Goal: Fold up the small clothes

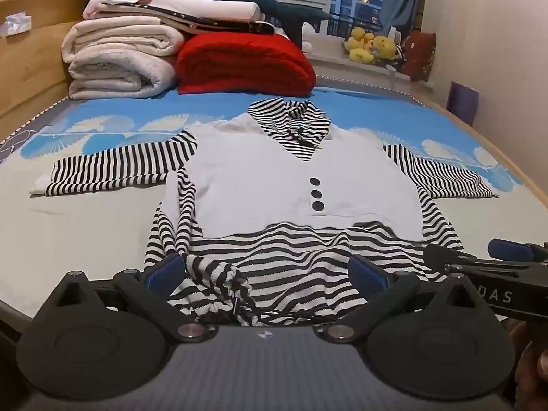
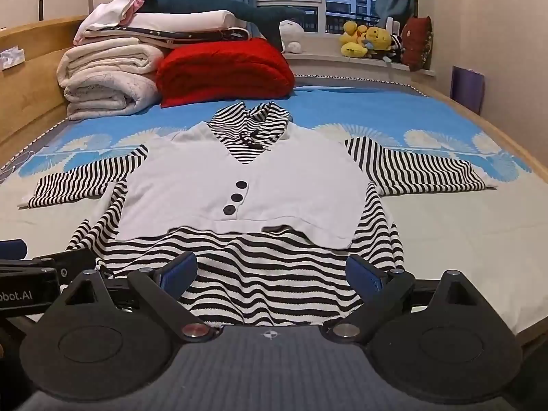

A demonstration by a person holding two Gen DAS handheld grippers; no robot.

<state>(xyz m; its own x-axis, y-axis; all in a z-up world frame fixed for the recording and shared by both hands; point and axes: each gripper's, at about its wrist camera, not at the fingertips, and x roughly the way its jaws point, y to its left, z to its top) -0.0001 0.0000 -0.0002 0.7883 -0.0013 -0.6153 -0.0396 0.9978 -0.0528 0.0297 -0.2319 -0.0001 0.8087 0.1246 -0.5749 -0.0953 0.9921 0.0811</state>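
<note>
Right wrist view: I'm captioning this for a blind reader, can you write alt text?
A striped top with a white vest front and three black buttons lies spread flat, sleeves out, on a blue-and-white bed sheet. The open right gripper sits over its hem; folded blankets are stacked behind.

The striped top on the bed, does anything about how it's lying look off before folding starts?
Mostly flat, sleeves spread to both sides. The odd spot is the near left hem corner of the striped top: it is bunched and wrinkled, with a thin dark cord trailing beside it, between the open fingers of the left gripper. The right gripper is open too.
</note>
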